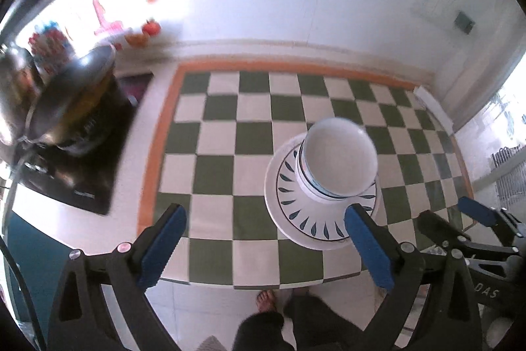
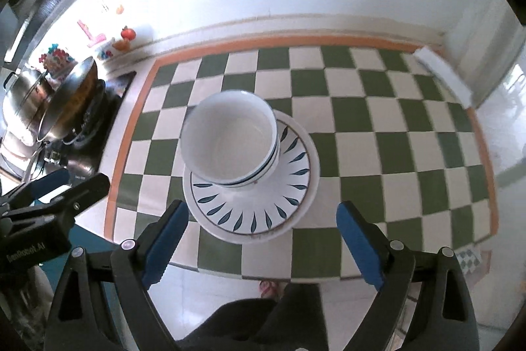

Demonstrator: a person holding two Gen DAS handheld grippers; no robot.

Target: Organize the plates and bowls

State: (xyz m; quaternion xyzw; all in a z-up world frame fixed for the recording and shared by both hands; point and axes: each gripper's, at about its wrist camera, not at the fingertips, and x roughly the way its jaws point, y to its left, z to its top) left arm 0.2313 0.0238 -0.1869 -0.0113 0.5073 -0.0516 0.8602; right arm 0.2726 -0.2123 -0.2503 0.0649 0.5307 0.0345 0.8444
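Mat [image 2: 378, 107]: green-white checks, spread over counter.
Plates [image 2: 263, 213]: stacked near mat's near edge.
Bowls [image 2: 230, 137]: nested atop plates.
Left gripper [image 1: 266, 239]: open, empty, left of plates.
Right gripper [image 2: 263, 232]: open, empty, above plates' near rim.

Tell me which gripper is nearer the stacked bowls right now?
Right, by a little. The right gripper is open, centred just short of the plates under the bowls. The left gripper, also open, sits off to their left.
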